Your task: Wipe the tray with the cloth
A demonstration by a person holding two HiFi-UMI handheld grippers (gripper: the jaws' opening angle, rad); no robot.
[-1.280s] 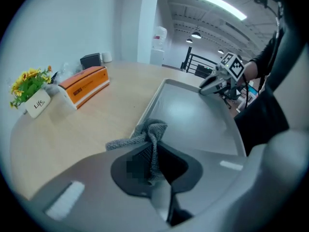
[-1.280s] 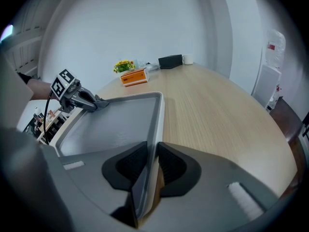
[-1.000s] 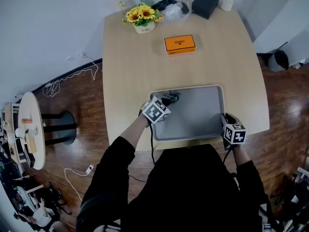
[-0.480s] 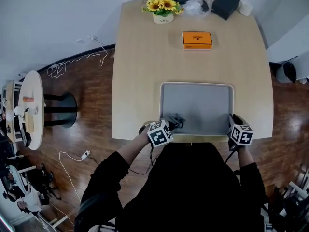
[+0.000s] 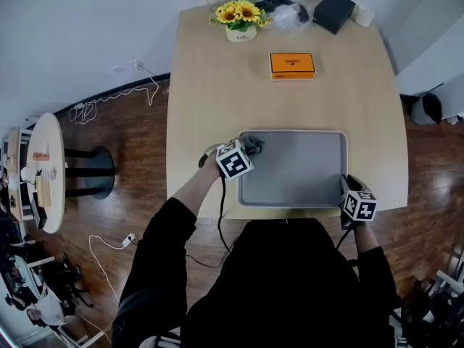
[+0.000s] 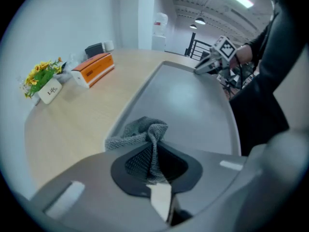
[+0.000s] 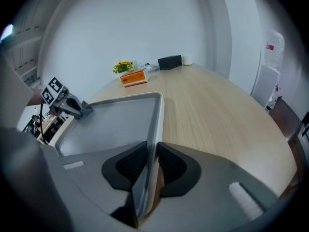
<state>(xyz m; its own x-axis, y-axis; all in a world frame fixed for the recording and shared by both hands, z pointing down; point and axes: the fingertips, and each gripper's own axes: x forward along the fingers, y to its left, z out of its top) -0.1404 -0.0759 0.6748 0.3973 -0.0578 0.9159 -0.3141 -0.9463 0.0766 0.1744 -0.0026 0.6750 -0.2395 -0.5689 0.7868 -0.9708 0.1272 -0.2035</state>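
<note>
Head view had the grey tray (image 5: 297,180) lying at the near edge of the pale wooden table (image 5: 210,85), right in front of the person. The left gripper (image 6: 153,170) was down at the tray's far left corner, jaws pinched tight on a bunched grey cloth (image 6: 140,133). The cloth's loose folds rested in that corner, close against the rim. Over on the other side, the right gripper (image 7: 150,170) was clamped on the tray's rim by the near right corner, one pad inside the wall and one outside, with the rim edge running up between them. Beyond the tray and well apart from it sat an orange box (image 5: 292,66). A pot of sunflowers (image 5: 240,19) and a black box (image 5: 333,11) stood along the table's far edge.
</note>
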